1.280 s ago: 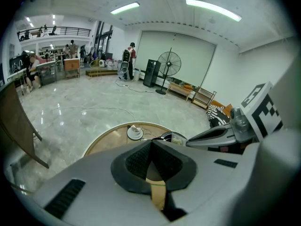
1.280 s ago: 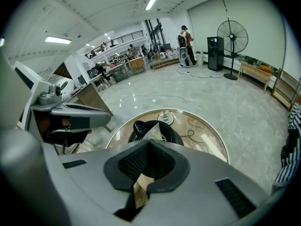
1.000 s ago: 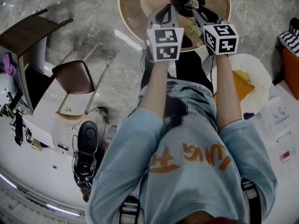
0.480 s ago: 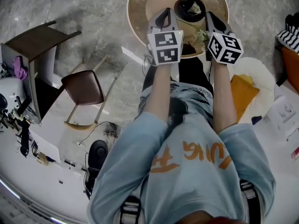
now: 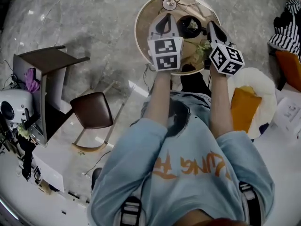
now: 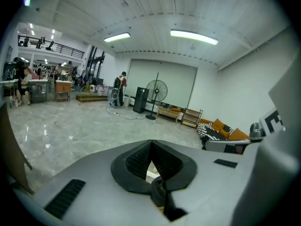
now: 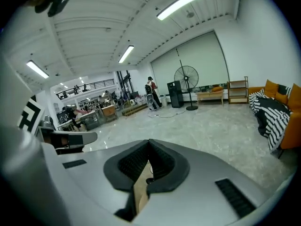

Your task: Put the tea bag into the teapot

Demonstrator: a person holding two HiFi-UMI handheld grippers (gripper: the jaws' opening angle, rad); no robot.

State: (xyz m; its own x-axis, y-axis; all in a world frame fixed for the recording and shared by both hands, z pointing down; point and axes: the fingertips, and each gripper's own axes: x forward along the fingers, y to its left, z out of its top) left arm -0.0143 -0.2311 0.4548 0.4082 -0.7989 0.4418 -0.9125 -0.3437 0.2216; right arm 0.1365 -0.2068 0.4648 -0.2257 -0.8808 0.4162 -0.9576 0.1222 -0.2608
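Note:
A dark teapot (image 5: 190, 26) stands open on the round wooden table (image 5: 146, 22), with its lid (image 5: 168, 4) lying apart at the far side. A small greenish-yellow thing (image 5: 202, 48), perhaps the tea bag, lies on the table just right of the pot. My left gripper (image 5: 164, 19) (image 6: 150, 145) is held at the pot's left side, jaws shut. My right gripper (image 5: 212, 26) (image 7: 149, 147) is at the pot's right side, above the greenish thing. Its jaws are shut too, and I see nothing between the pads. Both gripper views look out level across the hall, not at the table.
A brown stool (image 5: 94, 109) and a dark side table (image 5: 47, 60) stand on the marble floor to the left. A white round seat (image 5: 263, 86) with a yellow cushion (image 5: 243, 102) is at the right. Striped cloth (image 5: 287, 27) lies further right.
The right gripper's jaws have closed. It has drawn back from over the teapot's mouth to the pot's right side. The table has slid lower in the head view.

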